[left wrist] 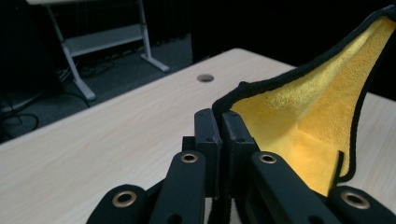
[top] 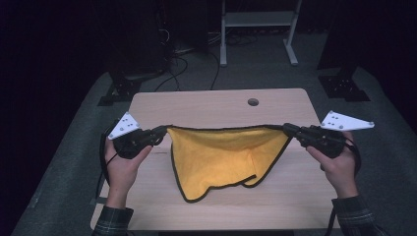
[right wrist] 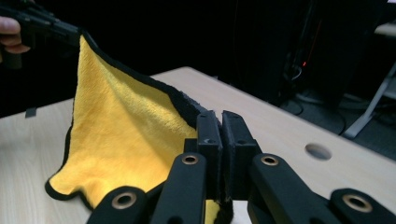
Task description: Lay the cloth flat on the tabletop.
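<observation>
From the high view, the left tongs (top: 160, 133) and the right tongs (top: 286, 129) each pinch a top corner of the yellow cloth (top: 221, 157). It hangs stretched between them, low end on the tabletop (top: 206, 101). In the left gripper view, the jaws sit clenched on the black hem. In the right gripper view, the grip looks thin. I think 1 hard pull could slip that corner free.

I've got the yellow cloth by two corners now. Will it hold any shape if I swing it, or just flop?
Probably flop: the yellow cloth sags between the left tool and right tool, its lower edge folding onto the table. It looks light and plush, so likely grippy rather than slippery. Its taut top edge suggests little stretch.
</observation>
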